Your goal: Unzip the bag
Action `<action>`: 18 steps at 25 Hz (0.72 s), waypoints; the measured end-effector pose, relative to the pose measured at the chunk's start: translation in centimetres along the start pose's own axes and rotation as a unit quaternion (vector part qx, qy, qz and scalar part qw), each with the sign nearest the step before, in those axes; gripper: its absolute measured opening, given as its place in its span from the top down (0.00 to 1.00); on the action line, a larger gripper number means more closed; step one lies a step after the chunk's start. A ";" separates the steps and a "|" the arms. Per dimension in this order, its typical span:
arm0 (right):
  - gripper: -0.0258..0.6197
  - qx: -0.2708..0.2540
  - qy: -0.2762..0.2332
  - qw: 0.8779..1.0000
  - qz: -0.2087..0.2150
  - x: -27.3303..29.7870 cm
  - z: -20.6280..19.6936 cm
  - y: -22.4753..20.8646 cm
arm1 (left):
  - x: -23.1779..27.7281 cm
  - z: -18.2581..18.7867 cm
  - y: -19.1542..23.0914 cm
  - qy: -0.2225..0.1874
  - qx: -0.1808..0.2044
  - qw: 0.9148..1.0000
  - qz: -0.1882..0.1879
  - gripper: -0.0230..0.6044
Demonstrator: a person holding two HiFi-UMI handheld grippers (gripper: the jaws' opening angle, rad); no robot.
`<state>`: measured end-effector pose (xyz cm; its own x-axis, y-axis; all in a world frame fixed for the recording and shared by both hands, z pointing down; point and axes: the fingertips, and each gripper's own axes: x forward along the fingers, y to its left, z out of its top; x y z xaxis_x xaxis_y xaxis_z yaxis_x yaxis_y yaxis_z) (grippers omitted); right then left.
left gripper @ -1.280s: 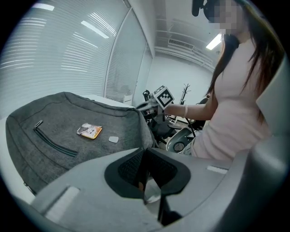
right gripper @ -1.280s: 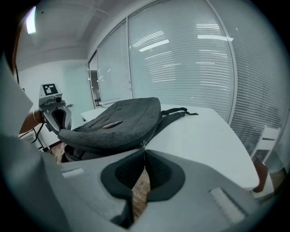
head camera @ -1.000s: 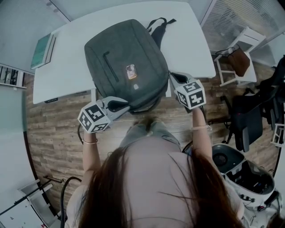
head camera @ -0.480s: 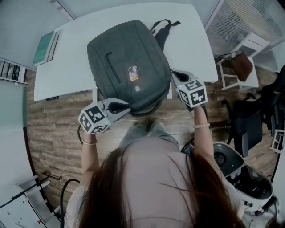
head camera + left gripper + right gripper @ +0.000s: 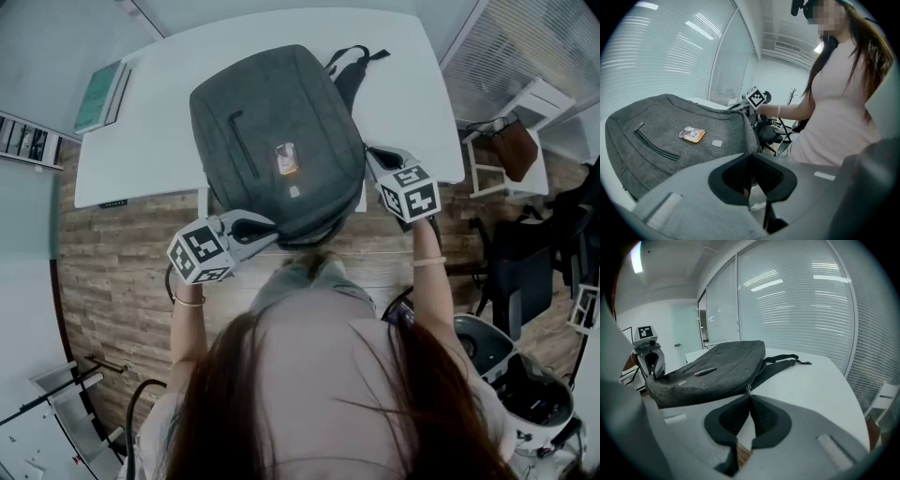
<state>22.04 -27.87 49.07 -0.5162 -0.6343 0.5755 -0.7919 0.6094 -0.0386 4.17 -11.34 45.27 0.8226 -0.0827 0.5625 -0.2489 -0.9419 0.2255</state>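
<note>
Left tongs [image 5: 270, 232] pinch the near edge of the bag [image 5: 272, 122], right tongs [image 5: 749, 396] pinch its zipper pull [image 5: 748, 389]

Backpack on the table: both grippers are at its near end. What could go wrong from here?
1. The right gripper pinches the small zipper pull only at its jaw tips; a sideways tug could let it slip out.
2. The backpack overhangs the near edge of the table, and the left gripper seems to hold only a little fabric; if that grip gives, pulling may drag it off.
</note>
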 end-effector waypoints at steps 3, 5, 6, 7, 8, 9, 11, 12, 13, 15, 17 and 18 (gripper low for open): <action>0.95 -0.002 0.000 1.000 0.003 0.5 0.3 -0.3 | 0.0 0.0 0.1 -0.001 -0.002 1.000 -0.001 0.91; 0.95 -0.004 0.000 1.000 0.005 0.6 0.5 -0.5 | 0.0 0.1 -0.1 -0.002 -0.002 1.000 -0.002 0.91; 0.95 -0.005 0.000 1.000 0.007 0.6 0.6 -0.5 | 0.0 0.1 -0.1 -0.003 -0.003 1.000 -0.003 0.91; 0.95 -0.006 0.000 1.000 0.008 0.7 0.7 -0.6 | 0.0 0.0 -0.2 -0.003 -0.003 1.000 -0.003 0.91; 0.95 -0.007 0.000 1.000 0.009 0.9 0.7 -0.7 | 0.0 0.0 -0.1 -0.003 -0.004 1.000 -0.003 0.91; 0.95 -0.009 0.001 1.000 0.011 1.1 0.8 -0.8 | 0.1 0.0 -0.1 -0.003 -0.004 1.000 -0.003 0.91; 0.95 -0.013 0.001 1.000 0.013 1.4 0.9 -1.0 | 0.1 0.0 0.0 -0.003 -0.005 1.000 -0.003 0.91; 0.94 -0.015 0.001 1.000 0.015 1.4 1.0 -1.1 | 0.1 0.0 -0.1 -0.003 -0.006 1.000 -0.003 0.91; 0.95 -0.017 0.001 1.000 0.016 1.5 1.1 -1.1 | 0.1 0.0 -0.1 -0.003 -0.006 1.000 -0.003 0.91; 0.95 -0.021 0.001 1.000 0.017 1.8 1.4 -1.2 | 0.0 0.0 -0.1 -0.005 -0.007 1.000 -0.003 0.91; 0.95 -0.024 0.000 1.000 0.019 2.2 1.6 -1.3 | 0.0 -0.1 0.0 -0.006 -0.008 1.000 -0.004 0.91; 0.95 -0.025 0.001 0.999 0.020 2.3 1.6 -1.4 | 0.0 -0.1 0.1 -0.006 -0.008 1.000 -0.004 0.91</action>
<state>21.38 -30.98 49.14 -0.5469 -0.6080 0.5755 -0.7530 0.6578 -0.0206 4.13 -11.39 45.39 0.8307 -0.0784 0.5512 -0.2502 -0.9370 0.2437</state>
